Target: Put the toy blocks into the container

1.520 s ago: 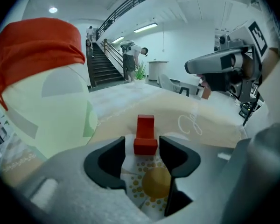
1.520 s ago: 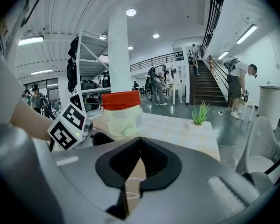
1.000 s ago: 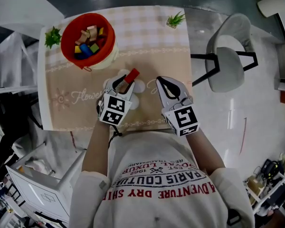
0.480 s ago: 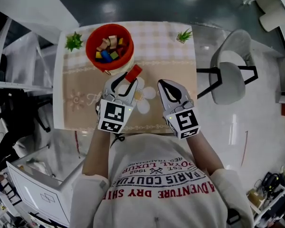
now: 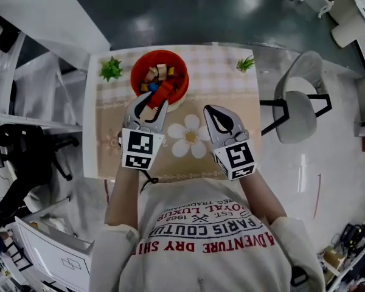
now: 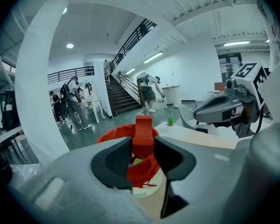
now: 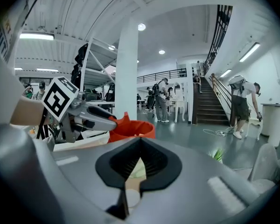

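Note:
A red bucket [image 5: 160, 76] with several coloured blocks inside stands at the far side of the table [image 5: 234, 99]. My left gripper [image 5: 153, 101] is shut on a red block [image 5: 164, 92], held in the air over the bucket's near rim. In the left gripper view the red block [image 6: 143, 133] stands upright between the pads, with the bucket [image 6: 111, 135] just beyond and below. My right gripper [image 5: 211, 113] hovers over the mat to the right, shut with nothing in it [image 7: 139, 147]. Its view shows the bucket [image 7: 133, 129] ahead on the left.
Two small green plants [image 5: 111, 69] [image 5: 246, 62] stand at the table's far corners. A white flower print [image 5: 191, 136] marks the mat below the grippers. A grey chair [image 5: 295, 105] stands right of the table, a white cabinet [image 5: 48, 248] at lower left.
My left gripper has risen and moved away from me with the red block, from over the mat's flower to the bucket's near rim. The right gripper has also lifted and moved forward a little.

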The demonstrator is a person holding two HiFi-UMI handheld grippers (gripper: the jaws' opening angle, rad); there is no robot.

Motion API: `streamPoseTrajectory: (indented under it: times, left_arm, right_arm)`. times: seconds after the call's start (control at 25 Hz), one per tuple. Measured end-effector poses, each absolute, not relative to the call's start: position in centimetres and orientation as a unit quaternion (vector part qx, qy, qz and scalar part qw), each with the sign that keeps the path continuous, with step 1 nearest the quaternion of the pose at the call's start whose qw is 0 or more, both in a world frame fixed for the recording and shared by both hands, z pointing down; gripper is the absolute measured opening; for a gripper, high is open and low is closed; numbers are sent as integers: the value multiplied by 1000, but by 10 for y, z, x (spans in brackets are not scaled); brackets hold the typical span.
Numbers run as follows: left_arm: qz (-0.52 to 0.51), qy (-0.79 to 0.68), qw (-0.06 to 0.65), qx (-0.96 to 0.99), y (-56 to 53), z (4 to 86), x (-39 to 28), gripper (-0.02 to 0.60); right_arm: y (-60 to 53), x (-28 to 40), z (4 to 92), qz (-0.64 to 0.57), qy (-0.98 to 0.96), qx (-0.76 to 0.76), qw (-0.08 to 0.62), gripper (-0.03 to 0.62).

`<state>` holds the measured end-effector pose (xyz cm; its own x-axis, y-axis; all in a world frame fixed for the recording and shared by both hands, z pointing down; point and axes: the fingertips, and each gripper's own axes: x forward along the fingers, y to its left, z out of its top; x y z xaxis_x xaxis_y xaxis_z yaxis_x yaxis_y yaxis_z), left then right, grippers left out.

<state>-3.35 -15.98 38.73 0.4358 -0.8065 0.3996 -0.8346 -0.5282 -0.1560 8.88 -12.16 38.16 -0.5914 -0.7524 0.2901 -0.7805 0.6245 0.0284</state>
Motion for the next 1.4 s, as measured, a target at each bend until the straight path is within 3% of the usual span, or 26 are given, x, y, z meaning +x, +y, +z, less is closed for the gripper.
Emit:
streamPoseTrajectory:
  times: [0.64, 0.84, 1.28, 1.4]
  left_arm:
    - [234, -497, 84, 831, -204, 420, -74, 157]
    - [209, -503, 88, 834, -203, 415, -73, 333]
    - [156, -503, 59, 848, -173, 373, -78, 334]
    - [144, -504, 42, 850, -162, 353, -83, 273]
  right_arm:
    - [-144, 65, 390, 62, -879, 444, 161, 2]
    - [-140, 62, 390, 58, -881, 441, 161, 2]
    - [-124, 52, 365, 36, -891, 435, 127, 2]
    - [-118, 43, 351, 8, -901, 416, 120, 2]
